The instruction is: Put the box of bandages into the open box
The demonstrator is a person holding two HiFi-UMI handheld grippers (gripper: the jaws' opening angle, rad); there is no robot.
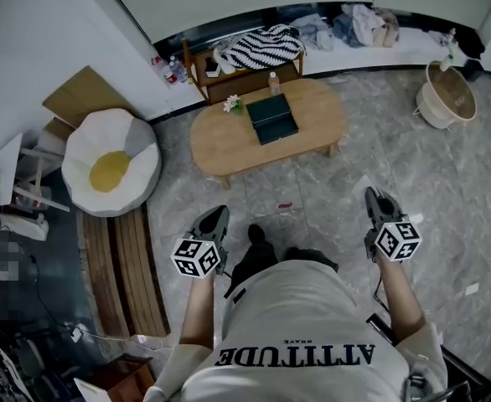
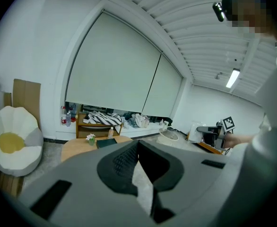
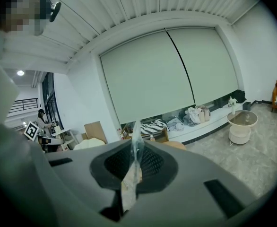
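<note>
A dark green box point(image 1: 272, 117) lies on the oval wooden table point(image 1: 312, 128), well ahead of me across the stone floor. I cannot make out a box of bandages from here. In the left gripper view the green box point(image 2: 106, 143) shows small on the table point(image 2: 77, 148). My left gripper point(image 1: 216, 218) and right gripper point(image 1: 373, 201) hang at waist height, far short of the table. Both look shut and hold no object. In the right gripper view, a thin clear film sticks out between the closed jaws of the right gripper point(image 3: 137, 143). The left gripper point(image 2: 138, 143) points toward the table.
On the table stand a small flower pot point(image 1: 232, 103) and a bottle point(image 1: 272, 82). Behind it is a low shelf with a striped cloth point(image 1: 258, 48). An egg-shaped beanbag point(image 1: 111, 164) sits left, a wicker basket point(image 1: 447, 97) right.
</note>
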